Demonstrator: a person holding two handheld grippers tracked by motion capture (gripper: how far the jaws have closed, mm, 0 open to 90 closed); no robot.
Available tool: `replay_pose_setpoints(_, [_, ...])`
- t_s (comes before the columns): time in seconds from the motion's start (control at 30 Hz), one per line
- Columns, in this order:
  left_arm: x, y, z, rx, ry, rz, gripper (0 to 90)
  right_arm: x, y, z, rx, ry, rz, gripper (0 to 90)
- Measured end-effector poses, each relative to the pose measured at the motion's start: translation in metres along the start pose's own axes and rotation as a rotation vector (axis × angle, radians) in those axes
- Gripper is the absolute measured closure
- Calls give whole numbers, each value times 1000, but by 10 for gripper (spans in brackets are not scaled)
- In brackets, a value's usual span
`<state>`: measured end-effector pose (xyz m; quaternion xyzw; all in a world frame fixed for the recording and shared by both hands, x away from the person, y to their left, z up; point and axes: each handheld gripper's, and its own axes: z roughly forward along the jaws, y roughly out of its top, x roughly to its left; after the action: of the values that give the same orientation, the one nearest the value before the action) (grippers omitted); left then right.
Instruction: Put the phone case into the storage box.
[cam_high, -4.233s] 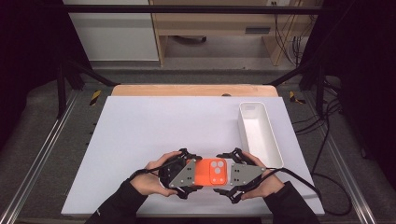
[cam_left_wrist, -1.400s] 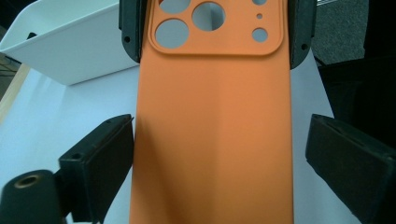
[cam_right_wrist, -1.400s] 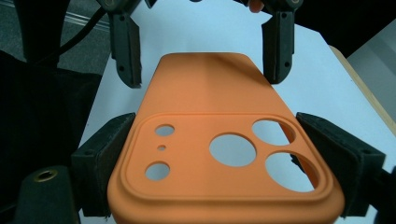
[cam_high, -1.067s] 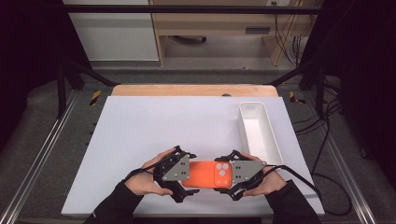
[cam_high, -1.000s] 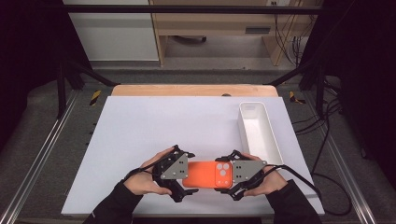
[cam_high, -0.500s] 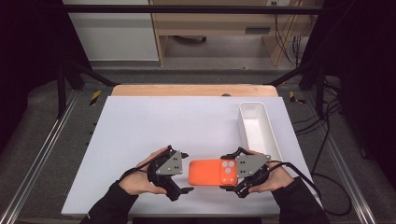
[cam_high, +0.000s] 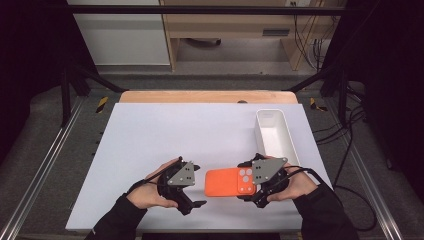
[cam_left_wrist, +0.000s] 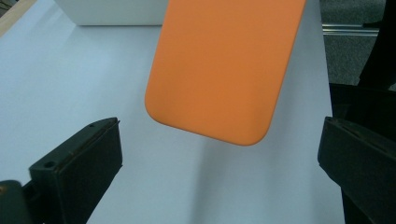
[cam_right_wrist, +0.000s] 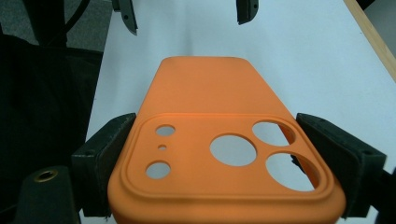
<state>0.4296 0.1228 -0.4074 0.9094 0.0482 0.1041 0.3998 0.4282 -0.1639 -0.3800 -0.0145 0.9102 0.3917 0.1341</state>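
Your right gripper (cam_high: 248, 181) pinches the matte orange soft-plastic phone case (cam_high: 230, 181) by its camera end, both pads pressed against its long edges. The case has rounded corners, a smooth plain back and a raised camera panel (cam_right_wrist: 229, 158) with three large round cut-outs and three small ones. It hangs just above the near part of the white table sheet (cam_high: 165, 135), between your two hands. Your left gripper (cam_high: 194, 186) stands spread, its jaws clear of the case's free end.
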Motion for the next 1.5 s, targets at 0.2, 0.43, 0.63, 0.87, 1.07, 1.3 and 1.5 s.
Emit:
replay_pose_setpoints(0.2, [1,2,2,14,-5,2,0,-4,6,-3,24,14,10,160])
replay_pose_setpoints(0.43, [2,6,3,29,-8,13,0,-7,15,-6,60,32,4,160])
replay_pose_setpoints(0.63, [2,9,2,27,-8,11,0,-8,22,-8,72,42,1,160])
replay_pose_setpoints(0.87, [2,13,3,38,-13,22,0,-10,28,-8,101,54,-11,160])
replay_pose_setpoints(1.07, [2,17,4,55,-22,24,0,-12,33,-6,135,66,-16,160])
replay_pose_setpoints(1.3, [3,19,9,92,-30,30,0,-14,39,-2,177,85,-21,160])
replay_pose_setpoints(1.5, [2,25,14,131,-41,47,0,-17,44,2,224,94,-31,160])
